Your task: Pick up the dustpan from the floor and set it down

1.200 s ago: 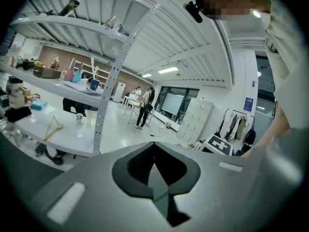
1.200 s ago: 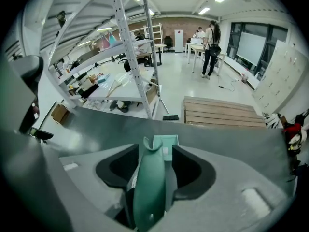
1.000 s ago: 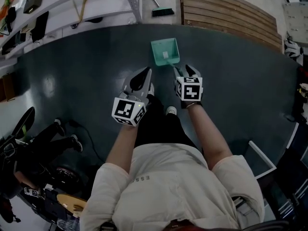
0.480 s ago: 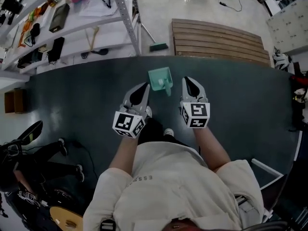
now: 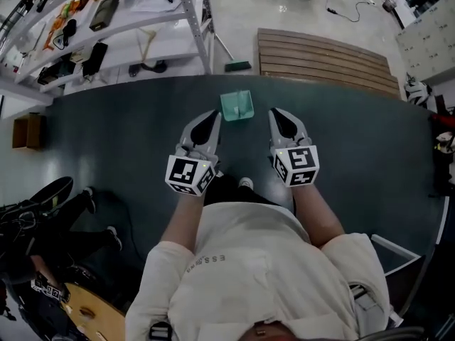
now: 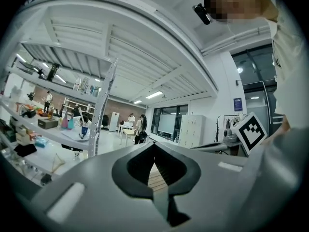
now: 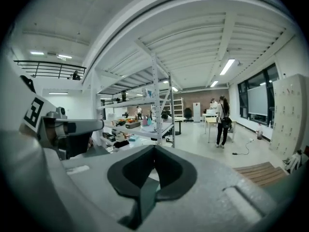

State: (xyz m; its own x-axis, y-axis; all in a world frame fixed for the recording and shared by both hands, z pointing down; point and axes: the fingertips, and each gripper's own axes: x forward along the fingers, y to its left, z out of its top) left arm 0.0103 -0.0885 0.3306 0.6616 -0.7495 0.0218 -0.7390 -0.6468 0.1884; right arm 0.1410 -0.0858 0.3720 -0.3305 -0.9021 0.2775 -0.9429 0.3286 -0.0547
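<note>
Two grippers show: the left gripper (image 5: 213, 115) and the right gripper (image 5: 276, 114). In the head view there is one green dustpan (image 5: 237, 106) at twelve o'clock, one brush (image 5: 237, 67) also at twelve, one slatted wooden platform (image 5: 327, 59) at one o'clock, one shelf rack (image 5: 201, 23) at eleven and one person in a pale shirt (image 5: 263, 261) at six.

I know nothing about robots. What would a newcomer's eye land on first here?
Straight away, the two grey claws a person holds out at the centre of the head view: the left claw and the right claw, both shut and empty. Just beyond and between them, a small green dustpan lies on the dark floor. Farther off are cluttered white shelves at upper left and a slatted wooden board at upper right.
</note>
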